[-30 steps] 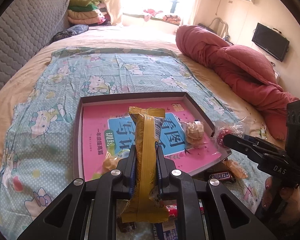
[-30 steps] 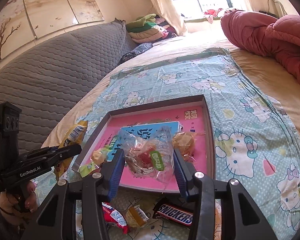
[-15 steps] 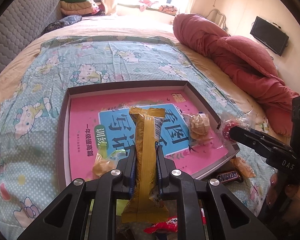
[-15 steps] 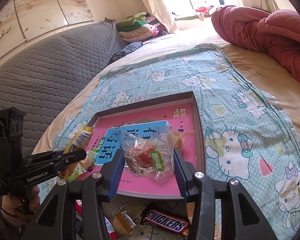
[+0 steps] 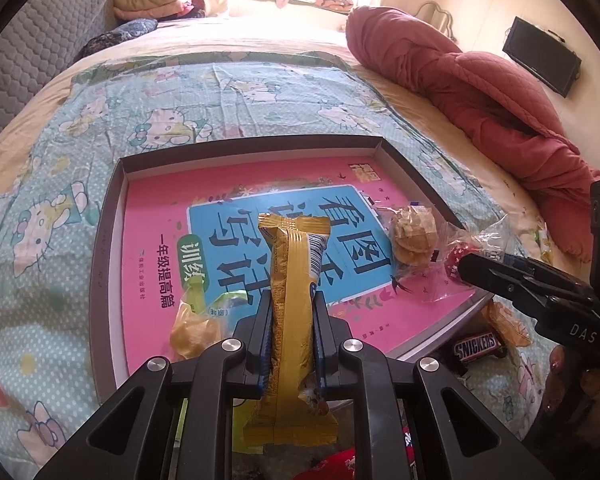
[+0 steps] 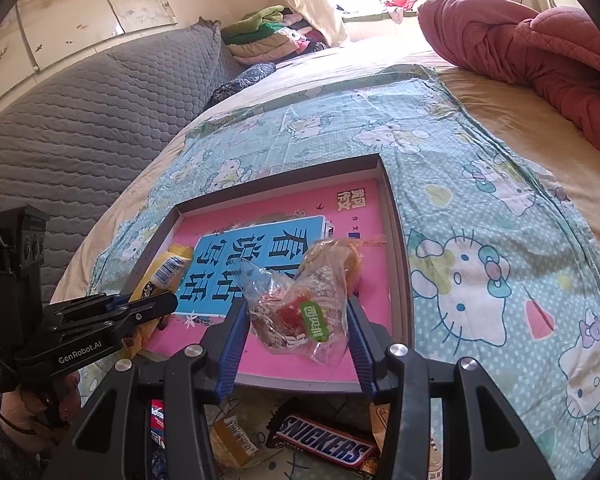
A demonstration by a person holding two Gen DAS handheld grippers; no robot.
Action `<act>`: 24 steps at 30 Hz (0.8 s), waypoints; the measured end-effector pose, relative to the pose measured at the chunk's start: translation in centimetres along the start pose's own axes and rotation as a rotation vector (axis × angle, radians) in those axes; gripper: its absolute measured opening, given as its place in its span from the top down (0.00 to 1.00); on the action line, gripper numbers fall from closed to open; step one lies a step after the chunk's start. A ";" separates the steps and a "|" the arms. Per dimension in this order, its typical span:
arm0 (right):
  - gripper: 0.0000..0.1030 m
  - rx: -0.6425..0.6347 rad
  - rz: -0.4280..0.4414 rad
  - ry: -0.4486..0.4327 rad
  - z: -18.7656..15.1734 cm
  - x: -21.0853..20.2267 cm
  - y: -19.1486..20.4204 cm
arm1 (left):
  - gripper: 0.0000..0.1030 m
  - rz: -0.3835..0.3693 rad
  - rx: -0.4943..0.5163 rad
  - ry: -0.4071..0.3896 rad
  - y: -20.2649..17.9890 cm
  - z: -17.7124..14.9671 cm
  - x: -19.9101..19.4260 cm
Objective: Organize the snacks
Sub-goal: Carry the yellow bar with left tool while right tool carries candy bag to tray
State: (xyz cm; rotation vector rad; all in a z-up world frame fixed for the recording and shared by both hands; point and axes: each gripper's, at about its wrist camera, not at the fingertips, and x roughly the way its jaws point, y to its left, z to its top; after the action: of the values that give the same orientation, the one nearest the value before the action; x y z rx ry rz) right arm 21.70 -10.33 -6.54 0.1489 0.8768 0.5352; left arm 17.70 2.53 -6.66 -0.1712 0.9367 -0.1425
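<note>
A shallow box lid with a pink and blue printed bottom lies on the Hello Kitty sheet; it also shows in the right wrist view. My left gripper is shut on a long yellow snack bar, held over the lid's near edge. My right gripper is shut on a clear crinkly bag with a red sweet, held over the lid's near right part. A cookie packet and a yellow-green wrapped snack lie in the lid.
A Snickers bar and several loose wrapped snacks lie on the sheet in front of the lid. A red quilt is bunched at the right. A grey padded headboard stands at the left.
Both grippers have moved forward over the lid with their snacks still held. The lid looks nearer and larger in both views.
</note>
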 end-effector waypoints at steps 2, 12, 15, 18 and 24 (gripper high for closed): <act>0.53 -0.003 -0.002 0.007 -0.1 0.2 0.1 | 0.84 -0.002 0.001 0.009 0.0 -0.1 0.3; 0.53 -0.031 -0.019 0.054 -0.7 1.3 0.6 | 0.81 0.010 0.028 0.028 -0.2 -0.7 1.0; 0.53 -0.040 -0.046 0.064 -0.9 1.4 0.7 | 0.81 0.010 0.035 0.030 -0.3 -0.7 1.1; 0.53 -0.046 -0.064 0.067 -0.9 1.5 0.6 | 0.81 0.007 0.041 0.031 -0.3 -0.7 1.0; 0.53 -0.047 -0.091 0.071 -1.0 1.6 0.4 | 0.80 -0.005 0.056 0.047 -0.5 -0.9 1.4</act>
State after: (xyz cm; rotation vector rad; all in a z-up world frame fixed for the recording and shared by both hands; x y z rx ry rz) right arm 21.64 -9.32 -8.10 0.0475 0.9354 0.4778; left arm 17.76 1.70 -8.12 -0.1191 0.9785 -0.1782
